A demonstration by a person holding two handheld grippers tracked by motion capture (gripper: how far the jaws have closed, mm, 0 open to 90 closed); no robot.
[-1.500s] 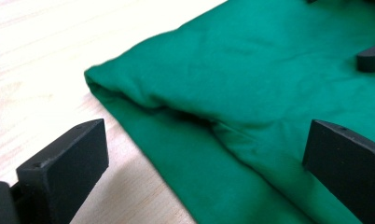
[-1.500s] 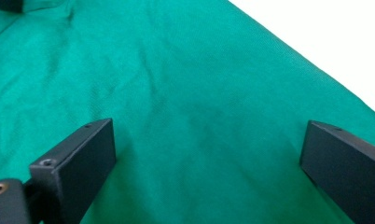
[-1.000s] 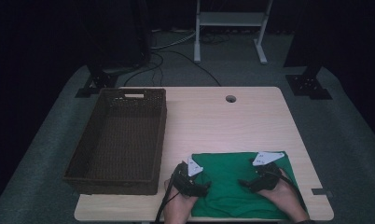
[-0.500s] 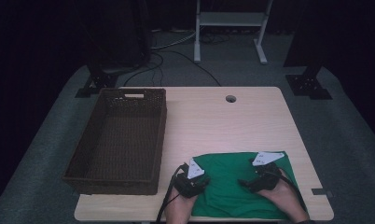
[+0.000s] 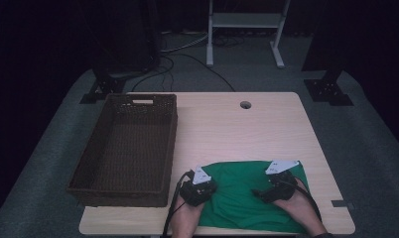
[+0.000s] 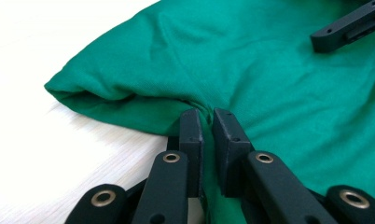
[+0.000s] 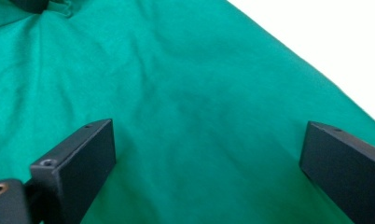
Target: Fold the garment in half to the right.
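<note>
Green cloth (image 5: 247, 191) near the table's (image 5: 237, 129) front edge is pinched at its left border by the just-closed left gripper (image 6: 208, 122), while the right gripper (image 7: 209, 154), jaws spread wide, apparently rests over it.

Things around the work area
A brown wicker basket (image 5: 123, 148) stands on the left part of the light wooden table (image 5: 247, 129); a white metal stand (image 5: 244, 25) is on the floor behind.

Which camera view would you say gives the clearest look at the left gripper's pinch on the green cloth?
The left gripper view: the left gripper has just closed on a fold of the green cloth. The high view shows it at the cloth's left edge; the right gripper view shows flat cloth between open jaws.
</note>
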